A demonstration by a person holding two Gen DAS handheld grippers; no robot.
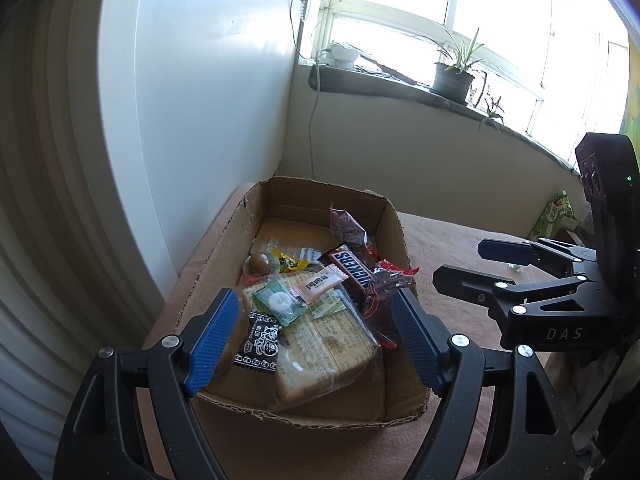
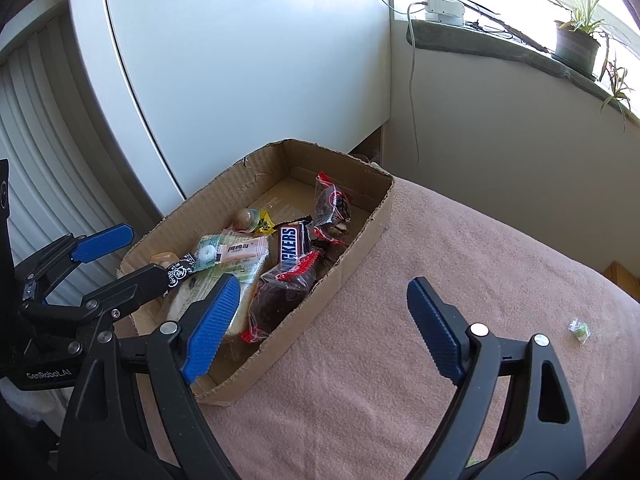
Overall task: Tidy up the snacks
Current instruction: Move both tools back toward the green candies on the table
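Observation:
A shallow cardboard box point(image 1: 396, 216) point(image 2: 360, 240) sits on a pink cloth. It holds several snacks: a Snickers bar point(image 1: 354, 270) point(image 2: 292, 246), a wrapped bread slice point(image 1: 324, 356), dark red-sealed packets point(image 2: 280, 300), a black candy point(image 1: 258, 346) and a green mint point(image 1: 280, 304). My left gripper point(image 1: 312, 340) is open and empty, above the box's near end. My right gripper point(image 2: 320, 328) is open and empty, over the box's right wall and the cloth; it shows in the left wrist view point(image 1: 460, 266). A small green candy point(image 2: 579, 330) lies alone on the cloth at the right.
A white cabinet point(image 2: 240, 60) stands behind the box. A windowsill with a potted plant point(image 1: 454, 76) and a white charger point(image 2: 444, 8) runs along the back wall. A green packet point(image 1: 554, 216) lies at the cloth's far right.

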